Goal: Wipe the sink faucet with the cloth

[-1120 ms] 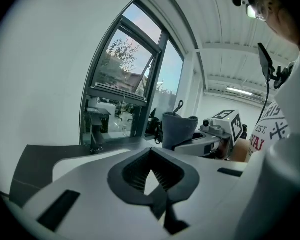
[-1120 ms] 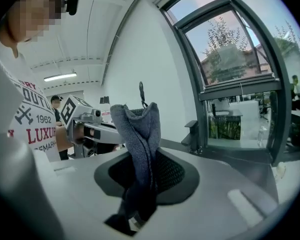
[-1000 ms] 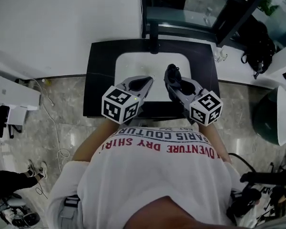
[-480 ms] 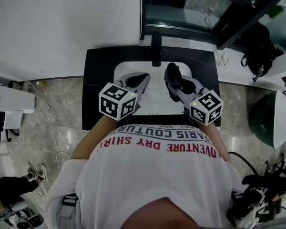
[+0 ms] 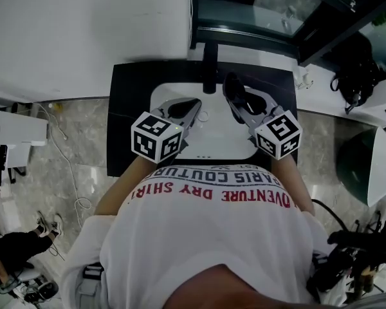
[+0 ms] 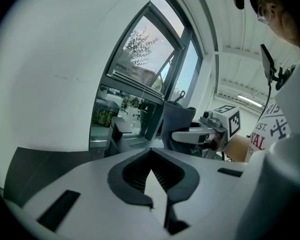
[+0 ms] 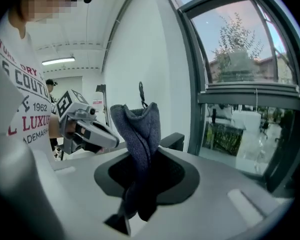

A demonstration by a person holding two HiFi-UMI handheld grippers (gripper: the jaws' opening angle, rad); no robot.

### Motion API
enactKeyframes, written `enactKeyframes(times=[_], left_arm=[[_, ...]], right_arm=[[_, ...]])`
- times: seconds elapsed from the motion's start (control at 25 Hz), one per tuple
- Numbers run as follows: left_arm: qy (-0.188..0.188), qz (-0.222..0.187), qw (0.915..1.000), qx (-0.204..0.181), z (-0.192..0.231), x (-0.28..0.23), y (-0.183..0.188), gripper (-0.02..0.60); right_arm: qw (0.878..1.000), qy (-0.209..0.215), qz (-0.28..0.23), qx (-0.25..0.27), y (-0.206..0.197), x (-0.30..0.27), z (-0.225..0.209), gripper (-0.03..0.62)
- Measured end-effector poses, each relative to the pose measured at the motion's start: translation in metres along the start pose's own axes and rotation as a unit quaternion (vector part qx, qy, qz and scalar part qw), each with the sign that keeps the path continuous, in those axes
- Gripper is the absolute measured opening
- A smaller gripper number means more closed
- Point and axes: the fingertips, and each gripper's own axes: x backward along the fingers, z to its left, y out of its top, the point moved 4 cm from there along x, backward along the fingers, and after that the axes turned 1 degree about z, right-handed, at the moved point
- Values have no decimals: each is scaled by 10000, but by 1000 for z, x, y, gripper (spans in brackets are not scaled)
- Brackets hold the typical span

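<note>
Black desk below window, white sink set into it. Dark faucet stands upright at sink's back edge. Person leans over, both tools above basin. Right tool clamped on dark grey cloth — cloth bunched, sticking out past jaws, just right of faucet; can't tell if it touches. Left tool on faucet's other side, jaws pressed together, nothing between them.

Rough dark-grey knit cloth; glossy smooth white sink; smooth black tabletop around sink; matt dark faucet.
</note>
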Motion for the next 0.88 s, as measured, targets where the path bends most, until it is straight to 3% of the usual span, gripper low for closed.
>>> enactKeyframes(times=[0.2, 0.4, 0.76, 0.88], left_arm=[[71, 66, 9999, 43, 9, -1, -3, 2], [198, 42, 9996, 177, 25, 2, -3, 2], [326, 170, 9987, 363, 49, -3, -11, 2], [355, 204, 9983, 422, 55, -3, -17, 1]], right_arm=[[9948, -120, -42, 1010, 35, -25, -16, 78], [9766, -350, 187, 2113, 62, -72, -36, 78], [9605, -500, 877, 2592, 55, -147, -88, 78], [9652, -464, 871, 2421, 51, -158, -92, 78]])
